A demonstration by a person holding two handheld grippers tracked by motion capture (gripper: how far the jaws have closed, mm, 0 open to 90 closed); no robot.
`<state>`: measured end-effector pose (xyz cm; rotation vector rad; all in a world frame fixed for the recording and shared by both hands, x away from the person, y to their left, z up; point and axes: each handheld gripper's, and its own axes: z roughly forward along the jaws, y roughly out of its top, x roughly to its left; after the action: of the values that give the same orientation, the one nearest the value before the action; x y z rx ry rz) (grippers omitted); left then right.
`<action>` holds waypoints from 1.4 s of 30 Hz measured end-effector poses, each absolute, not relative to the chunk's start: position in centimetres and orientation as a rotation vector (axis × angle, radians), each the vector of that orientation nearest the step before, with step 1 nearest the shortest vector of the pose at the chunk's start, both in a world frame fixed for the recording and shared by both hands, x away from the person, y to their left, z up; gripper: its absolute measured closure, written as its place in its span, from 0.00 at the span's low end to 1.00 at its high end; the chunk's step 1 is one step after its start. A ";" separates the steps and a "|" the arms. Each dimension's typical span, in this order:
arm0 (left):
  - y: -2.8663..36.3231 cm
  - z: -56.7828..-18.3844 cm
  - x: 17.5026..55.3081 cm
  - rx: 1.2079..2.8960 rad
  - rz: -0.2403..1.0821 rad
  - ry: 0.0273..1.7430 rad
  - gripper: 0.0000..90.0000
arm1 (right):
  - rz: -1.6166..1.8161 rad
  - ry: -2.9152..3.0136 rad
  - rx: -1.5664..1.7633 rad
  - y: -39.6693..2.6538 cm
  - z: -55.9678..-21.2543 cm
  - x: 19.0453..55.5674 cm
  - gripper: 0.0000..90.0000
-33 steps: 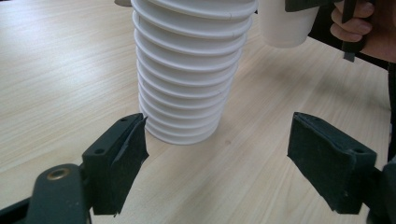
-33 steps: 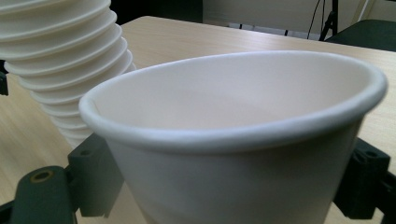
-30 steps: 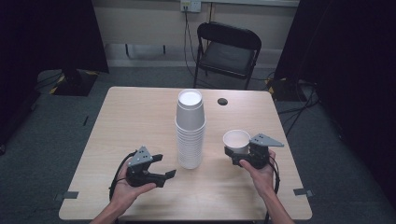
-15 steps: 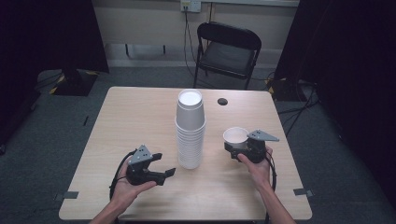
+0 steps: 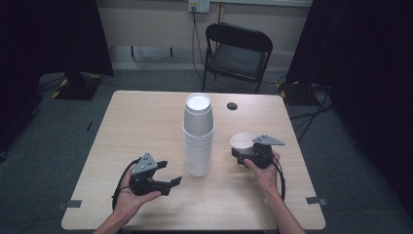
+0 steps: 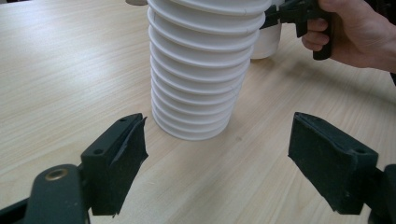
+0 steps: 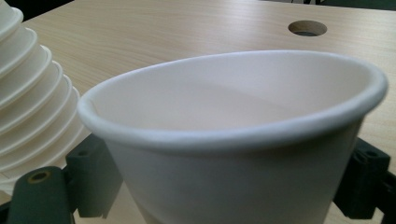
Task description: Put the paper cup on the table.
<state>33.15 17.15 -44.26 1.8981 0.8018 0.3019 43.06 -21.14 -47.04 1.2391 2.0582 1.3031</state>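
Cup (image 7: 233, 140) sits clamped between your right gripper's (image 5: 243, 155) jaws beside the stack (image 5: 198, 136); your left gripper (image 5: 168, 183) gapes empty.

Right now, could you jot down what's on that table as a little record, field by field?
Table: pale wood, with a round hole near the far edge
Stack: white cups, nested, upright, mid-table
Single cup: white, upright, right of the stack
Right tongs: jaws on either side of the single cup, which looks held
Left tongs: open, nothing between them, pointing at the stack
Chair: black, beyond the table
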 end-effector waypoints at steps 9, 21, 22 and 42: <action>17.1 -44.3 33.3 1.905 0.302 0.803 0.21 | 1.301 2.056 1.234 -21.3 -47.5 43.0 0.14; 17.0 -44.3 33.2 1.910 0.304 0.798 0.21 | 1.284 2.081 1.229 -22.0 -47.4 42.1 0.14; 16.9 -44.4 33.2 1.909 0.304 0.798 0.21 | 1.285 2.082 1.233 -22.0 -47.4 42.1 0.14; 16.9 -44.3 33.2 1.914 0.310 0.791 0.21 | 1.250 2.113 1.225 -22.6 -47.9 41.1 0.14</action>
<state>33.20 16.86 -44.33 1.9138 0.7913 0.3101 41.12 -22.59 -47.87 1.2245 2.1126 1.2500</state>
